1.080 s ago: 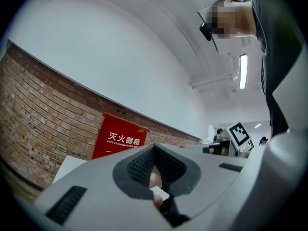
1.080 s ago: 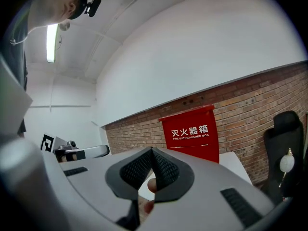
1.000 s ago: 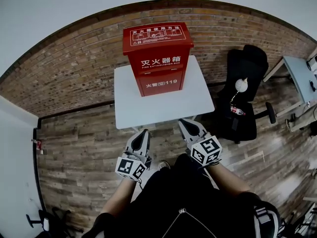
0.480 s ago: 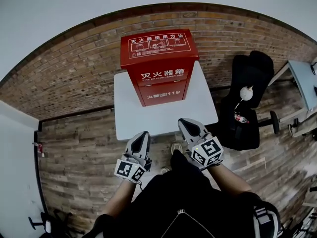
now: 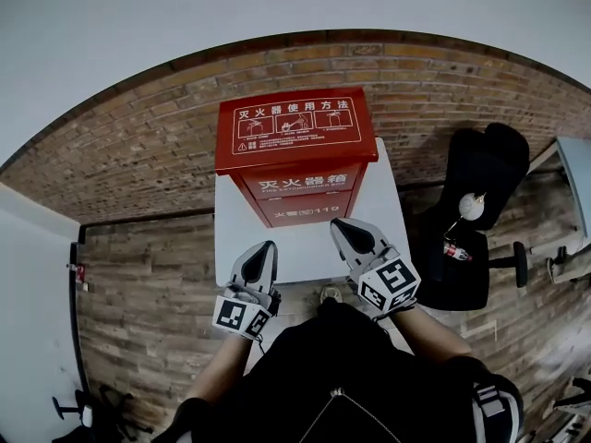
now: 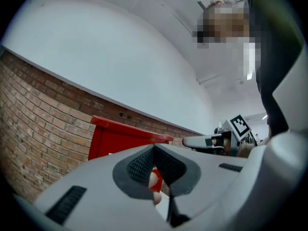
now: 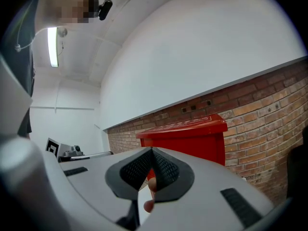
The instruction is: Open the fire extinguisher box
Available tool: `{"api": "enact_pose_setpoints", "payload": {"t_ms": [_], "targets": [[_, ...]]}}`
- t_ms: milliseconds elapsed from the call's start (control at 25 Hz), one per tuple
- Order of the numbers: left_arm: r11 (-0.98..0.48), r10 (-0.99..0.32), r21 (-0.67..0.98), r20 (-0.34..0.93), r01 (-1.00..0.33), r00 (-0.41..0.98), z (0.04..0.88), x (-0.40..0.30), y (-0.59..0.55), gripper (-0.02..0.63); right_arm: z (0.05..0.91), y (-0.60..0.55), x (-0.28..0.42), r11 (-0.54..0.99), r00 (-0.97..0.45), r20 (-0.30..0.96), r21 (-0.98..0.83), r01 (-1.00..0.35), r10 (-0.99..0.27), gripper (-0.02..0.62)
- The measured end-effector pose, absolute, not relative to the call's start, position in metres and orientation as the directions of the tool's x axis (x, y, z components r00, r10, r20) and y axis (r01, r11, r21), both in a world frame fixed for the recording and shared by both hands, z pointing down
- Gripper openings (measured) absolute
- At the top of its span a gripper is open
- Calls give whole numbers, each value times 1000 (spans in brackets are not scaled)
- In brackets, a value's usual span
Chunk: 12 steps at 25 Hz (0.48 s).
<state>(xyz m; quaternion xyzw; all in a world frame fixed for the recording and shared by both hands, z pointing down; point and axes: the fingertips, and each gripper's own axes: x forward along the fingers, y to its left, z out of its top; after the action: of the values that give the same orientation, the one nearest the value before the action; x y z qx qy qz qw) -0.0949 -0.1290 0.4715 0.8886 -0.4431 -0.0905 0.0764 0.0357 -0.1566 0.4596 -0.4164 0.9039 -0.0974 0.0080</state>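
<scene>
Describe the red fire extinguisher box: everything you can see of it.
The fire extinguisher box is a red upright cabinet, seemingly painted metal. Its flat lid overhangs the body, is shut, and carries a white-lined panel of pictograms and Chinese characters. The front shows two stacked panels with white lettering. It stands on the far part of a white table, close to the brick wall. Only the table touches it. The left claw and right claw, both shut, are short of its front.

The fire extinguisher box [image 5: 297, 146] is red with white lettering, the table [image 5: 305, 252] white, the wall [image 5: 138, 155] brown brick.
</scene>
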Motion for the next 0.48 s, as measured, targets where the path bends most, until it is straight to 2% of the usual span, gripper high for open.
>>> {"api": "enact_pose_setpoints", "payload": {"t_ms": [280,480], "targets": [[-578,-814,189,-71,-793,576,464,-66,-165,49,450,-198,47,684,-707,66,-204,-701,-704,18],[-563,-826,99,-41,-820,562,461,-58,-178,49,459,-215,48,689,-718,90,-221,-690,-690,18]]}}
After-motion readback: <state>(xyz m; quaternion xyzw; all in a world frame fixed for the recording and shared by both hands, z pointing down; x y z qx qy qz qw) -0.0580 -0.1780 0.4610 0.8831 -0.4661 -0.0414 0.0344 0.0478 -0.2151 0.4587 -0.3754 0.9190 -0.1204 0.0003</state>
